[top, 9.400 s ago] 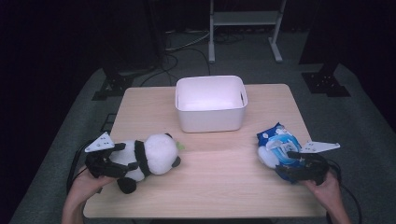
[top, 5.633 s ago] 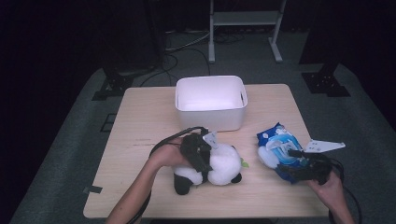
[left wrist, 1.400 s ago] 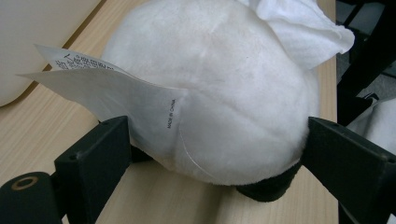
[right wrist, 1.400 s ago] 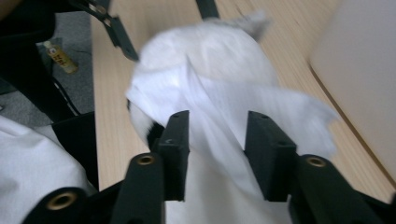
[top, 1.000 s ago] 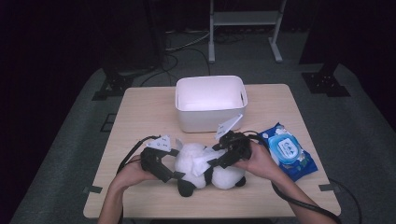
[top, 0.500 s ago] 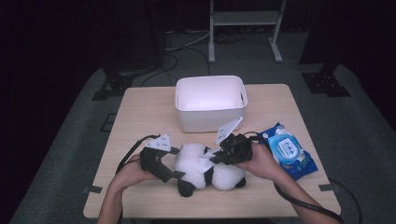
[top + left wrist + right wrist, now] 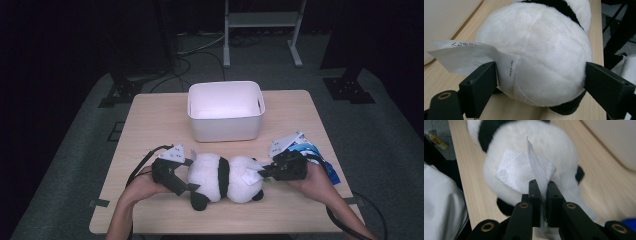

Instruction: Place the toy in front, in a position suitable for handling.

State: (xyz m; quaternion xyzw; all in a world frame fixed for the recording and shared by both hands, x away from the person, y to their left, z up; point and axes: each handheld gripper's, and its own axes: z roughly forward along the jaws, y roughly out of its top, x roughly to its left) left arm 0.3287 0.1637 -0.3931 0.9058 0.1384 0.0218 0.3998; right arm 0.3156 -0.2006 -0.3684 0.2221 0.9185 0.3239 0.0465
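Between the two grippers, a panda toy (image 7: 222, 177) is wiped with a tissue (image 7: 525, 171).

The tissue is pinched in the pressed-together right gripper (image 7: 541, 188) and lies just ahead of it on the head; it can slip out if rubbed hard. The toy's rear is clamped by the spread left gripper (image 7: 537, 83), so the toy may roll if this hold is loosened.

Dark studio lab: stands (image 7: 262, 20), floor cables (image 7: 192, 50)
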